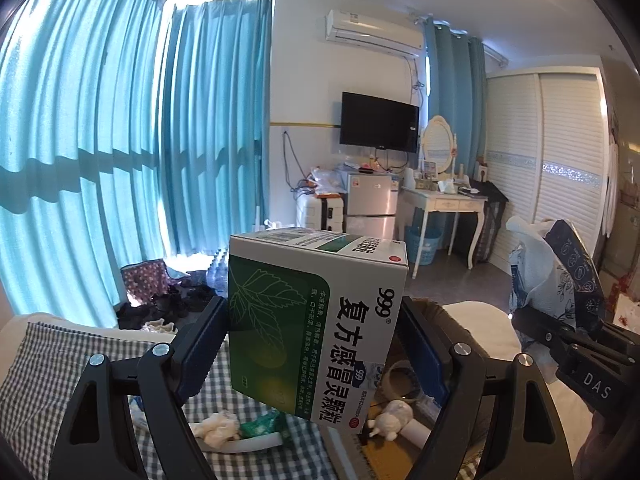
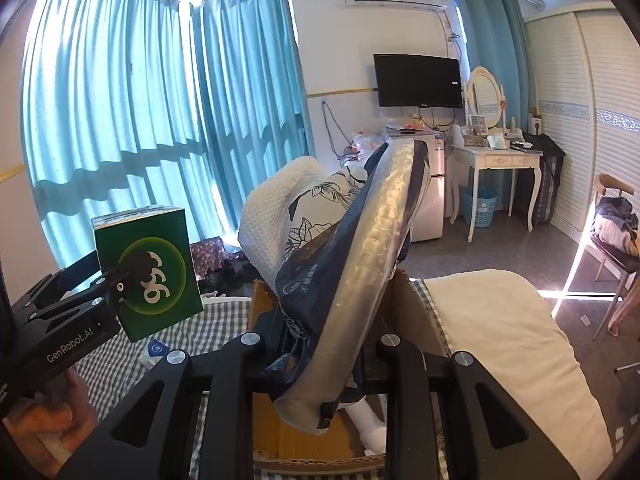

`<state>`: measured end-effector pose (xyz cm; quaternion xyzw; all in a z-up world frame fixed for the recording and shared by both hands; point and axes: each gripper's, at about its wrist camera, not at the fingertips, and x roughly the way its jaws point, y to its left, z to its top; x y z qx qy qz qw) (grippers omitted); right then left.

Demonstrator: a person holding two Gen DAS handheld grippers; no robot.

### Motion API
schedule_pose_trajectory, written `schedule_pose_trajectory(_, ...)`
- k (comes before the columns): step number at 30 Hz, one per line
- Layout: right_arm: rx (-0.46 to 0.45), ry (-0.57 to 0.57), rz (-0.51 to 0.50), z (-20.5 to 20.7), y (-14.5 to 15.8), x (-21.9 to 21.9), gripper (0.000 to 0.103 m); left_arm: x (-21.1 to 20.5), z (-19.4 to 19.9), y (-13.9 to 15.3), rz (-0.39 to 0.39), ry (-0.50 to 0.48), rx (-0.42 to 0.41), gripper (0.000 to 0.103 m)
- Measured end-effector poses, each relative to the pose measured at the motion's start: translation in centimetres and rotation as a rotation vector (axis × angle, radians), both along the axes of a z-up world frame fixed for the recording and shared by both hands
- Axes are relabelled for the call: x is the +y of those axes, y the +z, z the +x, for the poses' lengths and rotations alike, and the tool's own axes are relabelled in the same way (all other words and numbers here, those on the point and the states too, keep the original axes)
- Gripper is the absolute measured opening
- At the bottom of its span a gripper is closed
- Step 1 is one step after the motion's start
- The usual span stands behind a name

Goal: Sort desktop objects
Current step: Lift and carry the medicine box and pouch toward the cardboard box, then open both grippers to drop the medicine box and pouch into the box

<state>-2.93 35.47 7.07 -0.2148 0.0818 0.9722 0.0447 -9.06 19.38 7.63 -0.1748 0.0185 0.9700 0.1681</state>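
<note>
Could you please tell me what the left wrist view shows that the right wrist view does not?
Only the left wrist view shows the medicine box front print and a small white figurine below it. Only the right wrist view shows the cardboard box and a wooden chair. Both show the medicine box in the left gripper and the tissue pack in the right gripper.

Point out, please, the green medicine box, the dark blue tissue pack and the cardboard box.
green medicine box (image 1: 312, 332): left wrist view, on its printed front face.
dark blue tissue pack (image 2: 360, 264): right wrist view, on its shiny side.
cardboard box (image 2: 416, 312): right wrist view, on its right wall.
</note>
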Motion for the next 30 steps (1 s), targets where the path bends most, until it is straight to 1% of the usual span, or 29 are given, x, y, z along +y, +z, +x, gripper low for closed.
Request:
schedule_pose_trajectory(5,-0.011,-0.019,-0.02,-0.1,-0.5,1.6,0.023,2.1,-0.3,-0.9,-0.015,-0.03,-0.017,0.085)
schedule_pose_trajectory(9,-0.03,-0.028,-0.022,-0.5,-1.3,2.5,0.023,3.4,-0.7,-1.9,-0.02,-0.046,-0.045,0.085)
schedule_pose_trajectory(21,-0.131,-0.034,-0.043,-2.7,-4.6,4.7,0.023,7.0,-2.8,-5.2,-0.049,-0.096,-0.139,0.085)
schedule_pose_trajectory(24,-0.162,-0.022,-0.065,-3.6,-5.7,5.2,0.023,7.6,-3.6,-6.0,-0.062,-0.111,-0.17,0.085)
schedule_pose_trajectory(30,-0.24,-0.013,-0.066,-5.7,-7.8,5.6,0.023,9.0,-5.9,-8.3,-0.077,-0.131,-0.269,0.085)
